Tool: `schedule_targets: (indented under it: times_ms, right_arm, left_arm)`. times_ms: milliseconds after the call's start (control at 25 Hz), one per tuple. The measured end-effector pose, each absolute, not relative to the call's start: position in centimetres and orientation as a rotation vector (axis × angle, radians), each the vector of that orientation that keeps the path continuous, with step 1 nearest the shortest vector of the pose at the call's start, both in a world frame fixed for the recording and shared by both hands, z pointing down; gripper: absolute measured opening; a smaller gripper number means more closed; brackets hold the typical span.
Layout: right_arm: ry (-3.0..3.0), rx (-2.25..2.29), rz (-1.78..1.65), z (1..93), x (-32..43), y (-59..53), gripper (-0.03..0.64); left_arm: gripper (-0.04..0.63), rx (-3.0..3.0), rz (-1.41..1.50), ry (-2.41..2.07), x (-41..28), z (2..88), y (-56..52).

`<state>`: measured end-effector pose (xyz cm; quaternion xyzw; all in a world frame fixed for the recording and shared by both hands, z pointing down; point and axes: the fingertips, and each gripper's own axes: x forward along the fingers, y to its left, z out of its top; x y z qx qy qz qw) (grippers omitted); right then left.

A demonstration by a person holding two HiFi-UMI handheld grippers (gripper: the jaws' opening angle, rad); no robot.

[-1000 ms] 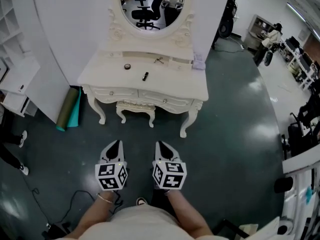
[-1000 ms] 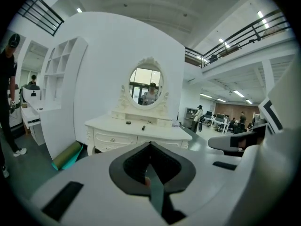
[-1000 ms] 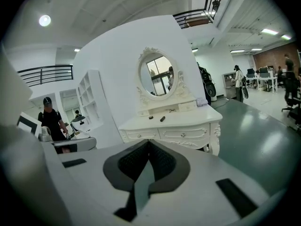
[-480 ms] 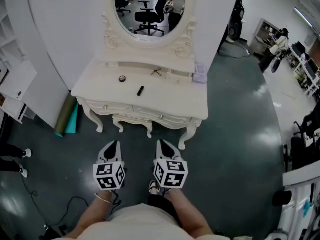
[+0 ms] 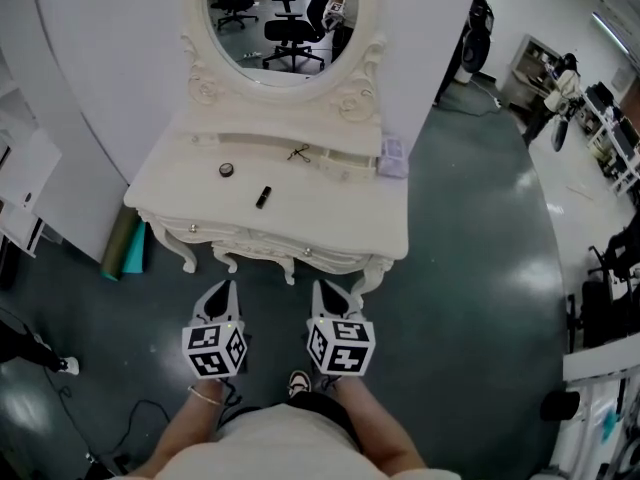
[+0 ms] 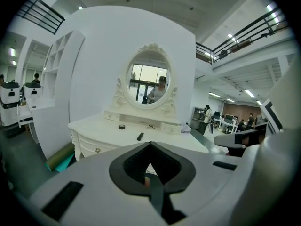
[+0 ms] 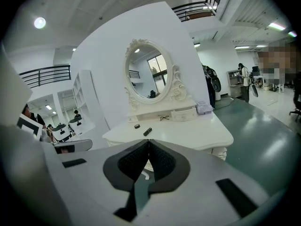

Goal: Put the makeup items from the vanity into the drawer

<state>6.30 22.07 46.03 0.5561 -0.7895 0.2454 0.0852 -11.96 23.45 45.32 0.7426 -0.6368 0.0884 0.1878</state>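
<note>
A white vanity (image 5: pixel 340 223) with an oval mirror (image 5: pixel 280 18) stands just ahead of me. On its top lie a small round black compact (image 5: pixel 227 170), a black lipstick tube (image 5: pixel 263 197) and a thin dark clip (image 5: pixel 298 153). The same compact (image 6: pixel 122 126) and tube (image 6: pixel 140 136) show in the left gripper view, and the tube (image 7: pixel 147 132) in the right gripper view. The front drawers (image 5: pixel 250 238) are closed. My left gripper (image 5: pixel 226 288) and right gripper (image 5: pixel 323 288) hang side by side short of the vanity's front edge, both shut and empty.
A pale purple pack (image 5: pixel 392 155) sits at the vanity's back right. A stool (image 5: pixel 252 258) is tucked under it. A rolled green mat (image 5: pixel 120 248) leans at its left, beside white shelving (image 5: pixel 25 193). Dark green floor (image 5: pixel 470 268) stretches to the right.
The vanity has come closer and now sits lower in the head view. Both grippers keep the same pose, shut and side by side.
</note>
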Motion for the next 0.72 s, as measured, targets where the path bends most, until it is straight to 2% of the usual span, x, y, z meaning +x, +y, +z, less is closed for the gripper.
schedule_targets:
  times_ms: [720]
  right_arm:
    - [-2.307, 1.657, 0.793, 48.1, 8.6, 16.5, 0.018]
  left_arm:
    - [0.003, 2.056, 0.300, -1.785, -10.5, 47.2, 17.2]
